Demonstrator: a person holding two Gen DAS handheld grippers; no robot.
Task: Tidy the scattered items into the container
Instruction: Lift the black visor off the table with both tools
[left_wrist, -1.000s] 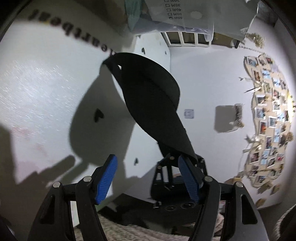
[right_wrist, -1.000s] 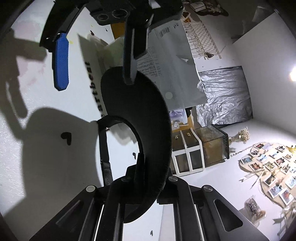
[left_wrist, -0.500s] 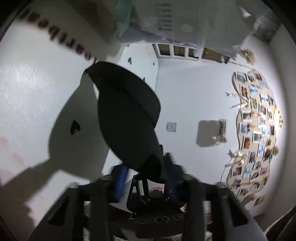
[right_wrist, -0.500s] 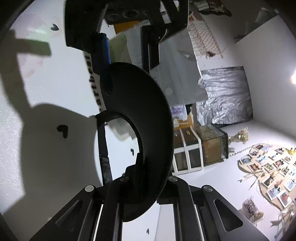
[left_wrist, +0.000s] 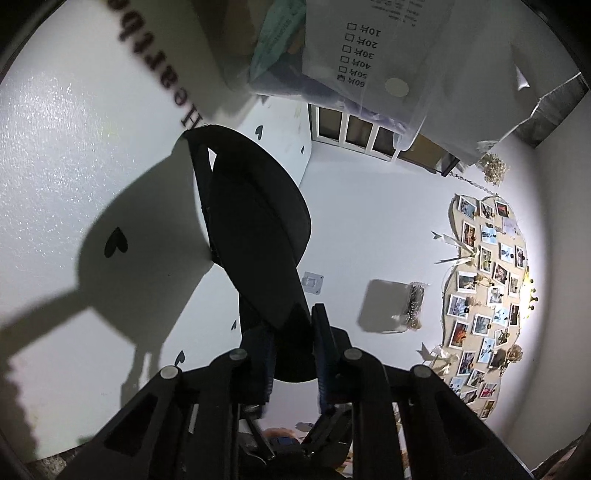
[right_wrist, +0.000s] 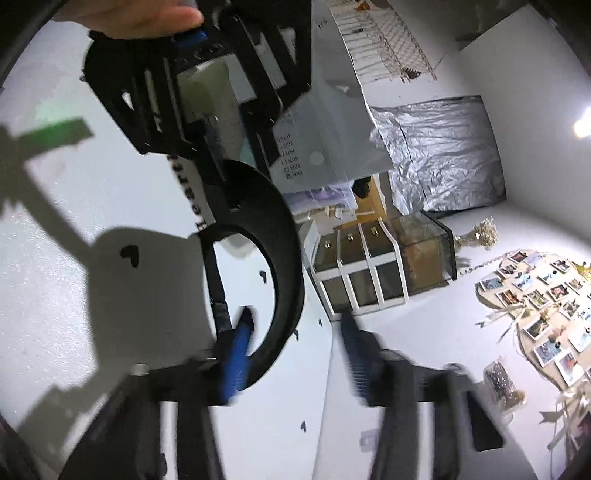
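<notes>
The black visor (left_wrist: 255, 236) hangs in the air, its stiff brim pinched in the left tongs (left_wrist: 293, 354); the right tongs (right_wrist: 295, 354) are spread wide, holding nothing. It looks light, with a floppy strap, so the brim edge is the best hold. A surface behind reads "Heart…" (left_wrist: 159, 74); a plastic bag (left_wrist: 388, 55) lists percentages up to 60%.

The left gripper (left_wrist: 293, 347) sat low in the centre of its own view, its blue pads (left_wrist: 322, 343) drawn close together and pinching the black visor (left_wrist: 258, 236). In the right wrist view it hung in the upper left, a bare hand (right_wrist: 136, 18) above it. The right gripper (right_wrist: 295, 347), blurred at the bottom of its frame, had its fingers spread wide apart.
</notes>
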